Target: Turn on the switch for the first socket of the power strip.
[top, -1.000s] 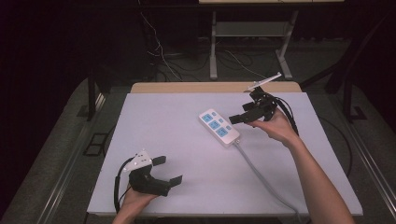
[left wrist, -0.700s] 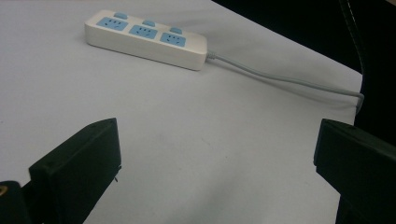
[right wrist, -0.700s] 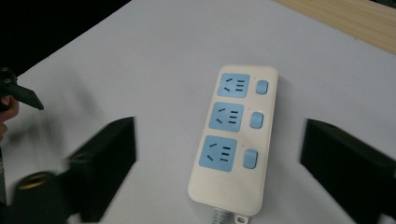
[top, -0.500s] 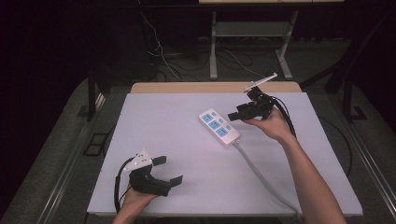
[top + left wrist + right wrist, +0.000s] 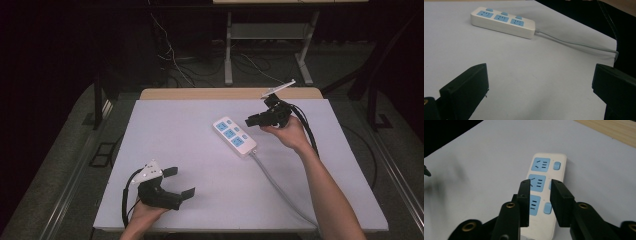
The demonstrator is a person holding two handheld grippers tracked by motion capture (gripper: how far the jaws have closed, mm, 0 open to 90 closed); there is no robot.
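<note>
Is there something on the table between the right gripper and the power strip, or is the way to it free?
Nothing visible stands in the way. The right gripper hangs just above the power strip, jaws narrowed with only air between them, pointing at its blue switches. The table around the strip is bare; its cable trails off toward the person.

Bench (image 5: pixel 180 150): pale lilac-white top, matt; a strip of light wood (image 5: pixel 200 93) showing along its far edge.
Floor (image 5: pixel 60 165): grey, speckled, carpet-like, dim beyond the bench.
Metal rail (image 5: pixel 70 187): runs along the floor at the bench's left; a matching one (image 5: pixel 395 165) at the right.
Far stand (image 5: pixel 265 32): grey metal frame with two legs and a crossbar, behind the bench.
Loose cables (image 5: pixel 170 60): white and dark, tangled on the floor near the stand.
Surroundings: black and unlit; light falls on the bench alone.
</note>
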